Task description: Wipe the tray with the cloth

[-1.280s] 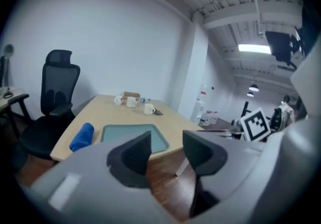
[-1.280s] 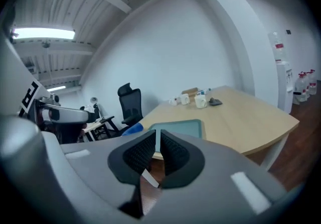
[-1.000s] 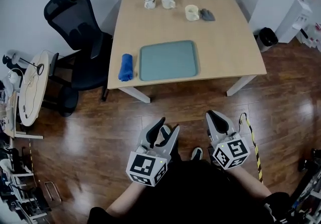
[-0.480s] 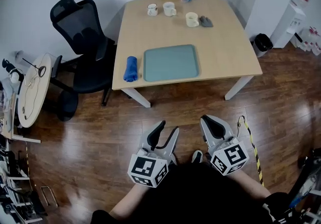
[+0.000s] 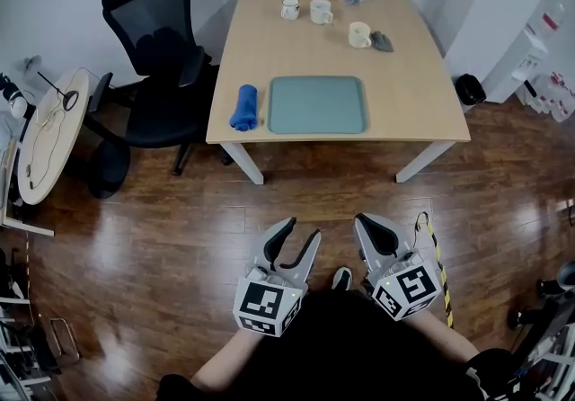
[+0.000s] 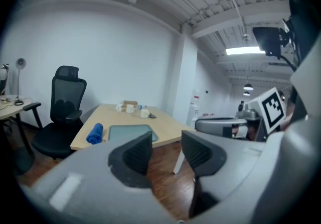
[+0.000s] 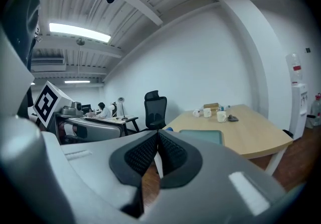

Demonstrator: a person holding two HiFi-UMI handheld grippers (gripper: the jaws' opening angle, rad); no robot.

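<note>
Low in the head view, the left gripper (image 5: 299,230) has its jaws moderately apart with only floor showing between them, and the left gripper view likewise shows nothing in the gap. Just to its right, the right gripper (image 5: 365,221) has its pads pressed together, empty. Both hang over the wooden floor (image 5: 135,255), well apart from the table (image 5: 404,75) in the upper middle of the frame. Near that table's lower edge lies one teal tray (image 5: 317,104), flat, its surface bare. One rolled blue cloth (image 5: 244,108) lies just beside the tray's left edge, far from both grippers. Toward the top of the table stand three mugs (image 5: 321,11); what they hold cannot be told. One black office chair (image 5: 157,49) stands at the table's left
</note>
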